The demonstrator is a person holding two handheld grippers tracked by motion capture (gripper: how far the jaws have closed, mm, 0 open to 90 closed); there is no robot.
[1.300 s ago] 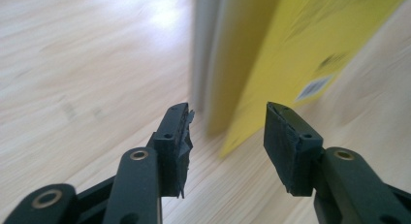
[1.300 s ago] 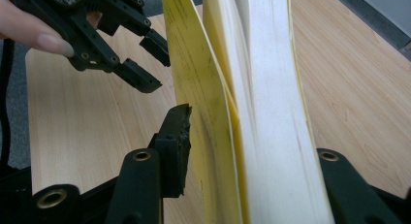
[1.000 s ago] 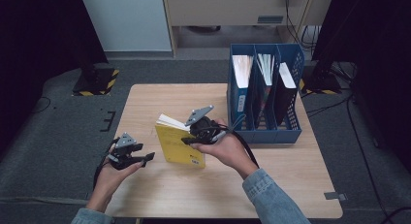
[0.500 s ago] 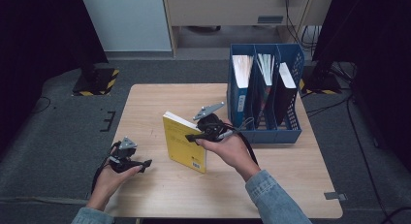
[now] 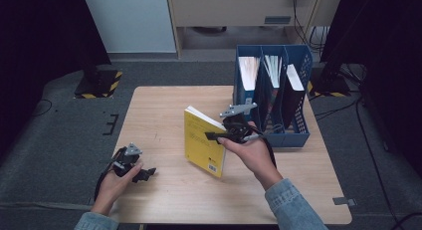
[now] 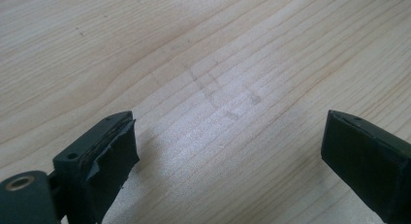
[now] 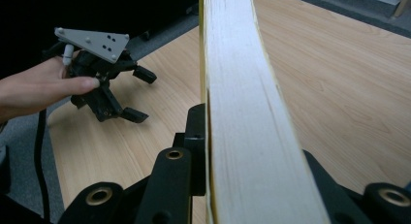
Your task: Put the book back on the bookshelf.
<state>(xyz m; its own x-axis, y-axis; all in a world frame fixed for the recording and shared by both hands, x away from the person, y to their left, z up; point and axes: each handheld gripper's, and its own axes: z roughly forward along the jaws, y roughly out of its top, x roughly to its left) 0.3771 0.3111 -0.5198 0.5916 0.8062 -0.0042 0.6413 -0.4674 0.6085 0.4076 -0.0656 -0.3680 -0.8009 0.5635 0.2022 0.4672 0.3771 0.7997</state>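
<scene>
You've got the yellow book point(image 5: 203, 143) clamped in your right gripper point(image 5: 219, 136), jaws closed on its page edge — in the right gripper view the white page block point(image 7: 242, 117) runs straight up between them. The book stands upright above the middle of the table point(image 5: 164, 105), just left of the blue file rack point(image 5: 271, 90), lower corner close to or on the wood.

My guess is it's headed for one of the rack's slots, so keep the spine vertical and line the book up with the slot's dividers before you push in. The grip sits on one edge only, so move slowly or it'll swing like a door. The slots already hold papers and books, so pick the roomiest one.

Your left gripper point(image 5: 133, 169) sits low near the front left corner, jaws wide apart with nothing between them — they've just been opening.

The book itself: glossy yellow cover, some dark print, a small barcode patch near the bottom, fairly thick.
</scene>
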